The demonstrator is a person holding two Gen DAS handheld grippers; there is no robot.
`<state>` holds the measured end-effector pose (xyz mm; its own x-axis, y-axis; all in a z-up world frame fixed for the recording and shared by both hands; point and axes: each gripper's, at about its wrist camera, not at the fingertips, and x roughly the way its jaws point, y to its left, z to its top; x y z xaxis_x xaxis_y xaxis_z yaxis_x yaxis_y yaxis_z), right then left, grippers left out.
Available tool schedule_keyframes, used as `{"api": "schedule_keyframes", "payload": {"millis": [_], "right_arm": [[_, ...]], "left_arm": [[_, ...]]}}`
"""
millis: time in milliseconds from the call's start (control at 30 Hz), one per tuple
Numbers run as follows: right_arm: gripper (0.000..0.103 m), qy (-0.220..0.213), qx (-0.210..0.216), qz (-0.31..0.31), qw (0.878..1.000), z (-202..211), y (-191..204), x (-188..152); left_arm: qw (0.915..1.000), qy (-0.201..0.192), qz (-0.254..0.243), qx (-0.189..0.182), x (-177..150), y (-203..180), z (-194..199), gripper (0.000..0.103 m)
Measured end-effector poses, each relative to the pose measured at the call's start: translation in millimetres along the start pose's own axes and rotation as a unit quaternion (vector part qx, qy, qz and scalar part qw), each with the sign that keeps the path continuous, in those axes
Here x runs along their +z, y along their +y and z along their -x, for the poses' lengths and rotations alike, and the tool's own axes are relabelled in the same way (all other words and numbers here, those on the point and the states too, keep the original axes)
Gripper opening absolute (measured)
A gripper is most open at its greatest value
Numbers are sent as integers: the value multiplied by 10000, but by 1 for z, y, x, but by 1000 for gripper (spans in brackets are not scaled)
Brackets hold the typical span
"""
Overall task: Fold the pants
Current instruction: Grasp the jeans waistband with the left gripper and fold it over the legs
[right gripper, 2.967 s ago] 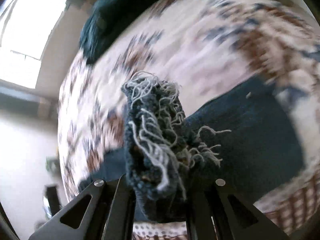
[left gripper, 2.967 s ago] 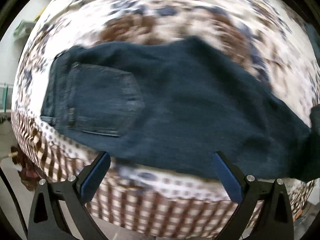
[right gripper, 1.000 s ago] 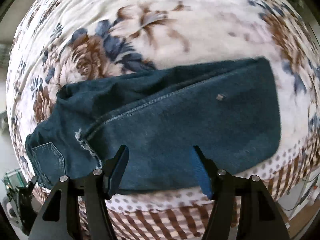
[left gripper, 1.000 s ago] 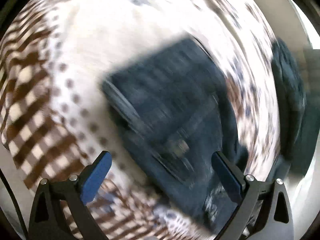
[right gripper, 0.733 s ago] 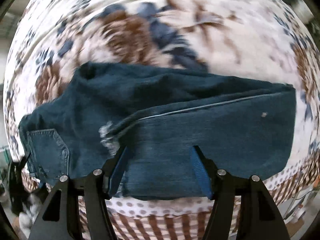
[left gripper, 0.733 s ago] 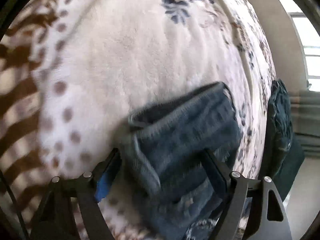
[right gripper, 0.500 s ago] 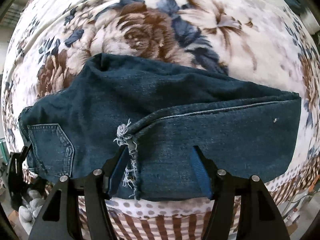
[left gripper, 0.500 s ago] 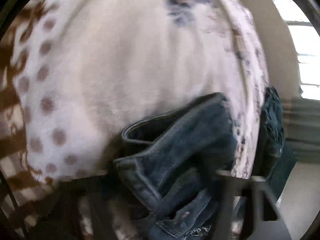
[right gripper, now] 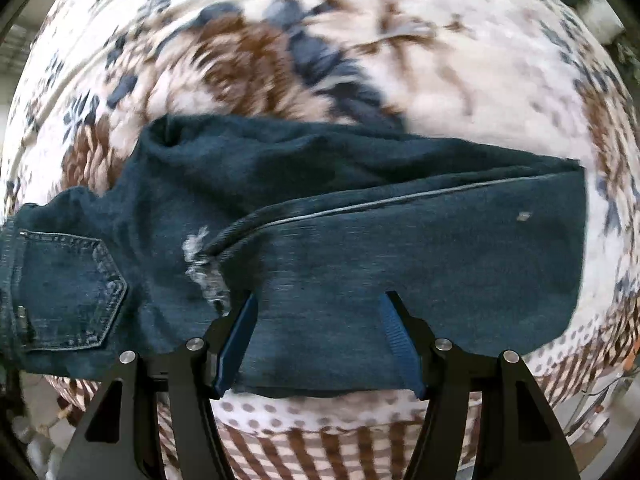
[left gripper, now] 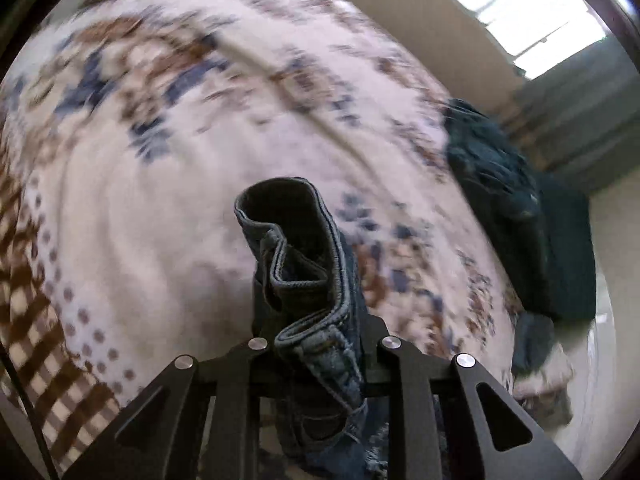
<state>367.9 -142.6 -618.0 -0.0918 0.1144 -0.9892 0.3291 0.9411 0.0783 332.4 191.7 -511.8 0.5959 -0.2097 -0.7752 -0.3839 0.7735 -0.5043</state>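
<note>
Dark blue jeans (right gripper: 340,248) lie on the flowered blanket, legs folded back so the frayed hem (right gripper: 204,268) rests near the seat; the back pocket (right gripper: 68,292) is at the left. My right gripper (right gripper: 316,340) is open and empty, hovering over the folded leg near the bed's front edge. My left gripper (left gripper: 316,344) is shut on the jeans' waistband (left gripper: 296,256), which bunches up between the fingers and stands lifted above the blanket.
The white blanket with brown and blue flowers (right gripper: 280,52) covers the bed; its checked border (right gripper: 320,448) hangs over the front edge. A heap of dark teal cloth (left gripper: 516,216) lies at the far right of the bed in the left wrist view, under a bright window (left gripper: 520,12).
My left gripper went from open over the waistband to shut on it and has lifted it. My right gripper stayed open and shifted slightly over the folded leg.
</note>
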Motion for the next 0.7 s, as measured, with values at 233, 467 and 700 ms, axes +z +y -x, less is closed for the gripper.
{"api": "schedule_keyframes", "payload": {"millis": [233, 467, 700], "right_arm": [[66, -500, -1089, 140, 9927, 39, -65, -13], [67, -715, -1470, 61, 9865, 60, -146, -20], [72, -508, -960, -813, 9907, 56, -277, -17]], "left_arm": [[9881, 137, -1509, -246, -40, -119, 17, 18], [9626, 784, -2525, -582, -139, -223, -3, 18], [9270, 1506, -3378, -621, -240, -294, -51, 18]]}}
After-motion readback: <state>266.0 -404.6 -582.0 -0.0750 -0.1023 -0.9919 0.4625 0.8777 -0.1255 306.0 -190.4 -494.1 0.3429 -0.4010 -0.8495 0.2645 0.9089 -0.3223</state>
